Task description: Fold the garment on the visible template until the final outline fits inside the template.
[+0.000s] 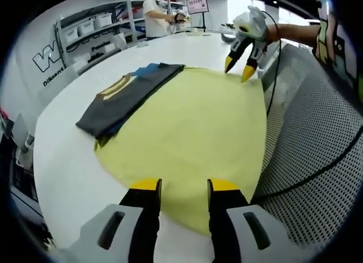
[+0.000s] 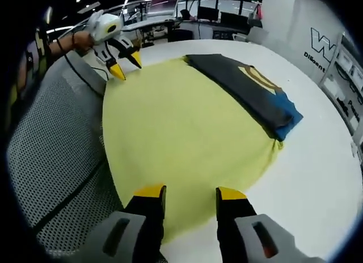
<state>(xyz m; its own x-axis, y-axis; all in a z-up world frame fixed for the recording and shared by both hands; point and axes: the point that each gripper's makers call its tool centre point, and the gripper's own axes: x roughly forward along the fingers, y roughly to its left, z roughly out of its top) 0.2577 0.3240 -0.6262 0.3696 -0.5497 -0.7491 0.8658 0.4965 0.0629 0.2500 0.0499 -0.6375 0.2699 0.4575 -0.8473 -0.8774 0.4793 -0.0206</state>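
Observation:
A dark grey garment [image 1: 127, 96] with a yellow print and blue trim lies folded into a long strip along one edge of the round yellow template cloth [image 1: 193, 127]. Part of it reaches past the cloth onto the white table [image 1: 62, 161]. My left gripper [image 1: 184, 189] is open over the near edge of the cloth, holding nothing. My right gripper [image 1: 238, 69] hangs open above the far edge. In the right gripper view the garment [image 2: 249, 87] lies on the right of the template [image 2: 181, 138], with my right gripper [image 2: 190, 195] open at the near edge and the left gripper [image 2: 127, 66] open opposite.
A grey perforated mesh surface [image 1: 317, 149] borders the table beside the cloth, with a black cable [image 1: 306, 178] across it. Shelves with bins [image 1: 91, 28] and a standing person [image 1: 154, 16] are behind the table. Desks with monitors [image 2: 210, 16] stand beyond the far end.

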